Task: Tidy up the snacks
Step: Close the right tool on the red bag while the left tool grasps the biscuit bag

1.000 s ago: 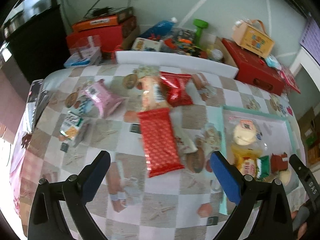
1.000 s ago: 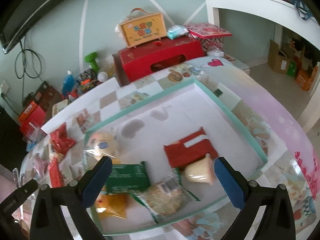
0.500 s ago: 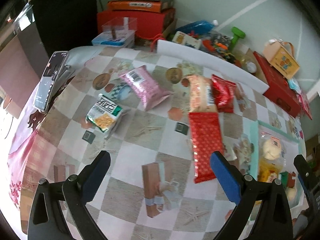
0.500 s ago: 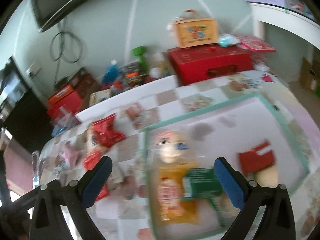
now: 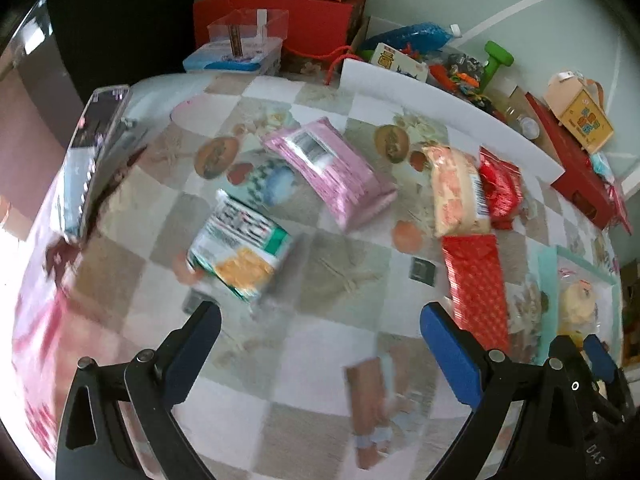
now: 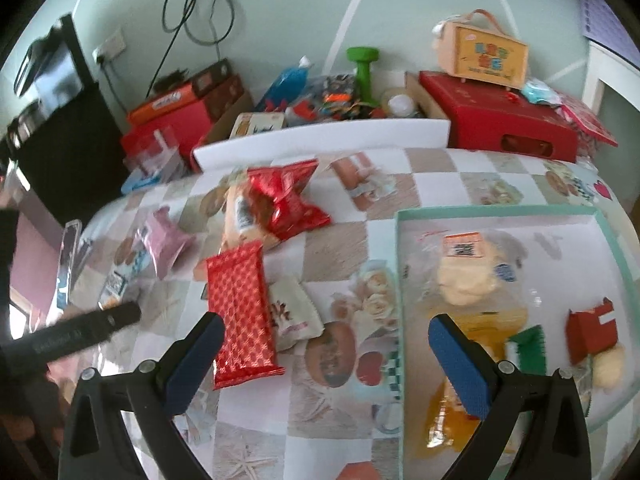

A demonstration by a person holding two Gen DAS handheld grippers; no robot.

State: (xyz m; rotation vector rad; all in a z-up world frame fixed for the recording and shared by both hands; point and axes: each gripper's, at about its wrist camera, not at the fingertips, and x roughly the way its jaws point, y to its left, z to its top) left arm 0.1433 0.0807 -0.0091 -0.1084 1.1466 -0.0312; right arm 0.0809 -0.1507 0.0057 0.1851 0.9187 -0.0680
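The left black two-finger gripper with blue pads point(image 5: 320, 342) hangs with its jaws spread wide and nothing between them. The right black two-finger gripper with blue pads point(image 6: 326, 350) is likewise spread wide and empty; its dark finger point(image 5: 596, 364) shows just outside the left gripper's right jaw

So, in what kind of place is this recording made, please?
Probably a room in a home. A table with a checked printed cloth holds snack packets, gift boxes such as the red box are stacked along the wall, and a wall socket with cables shows behind.
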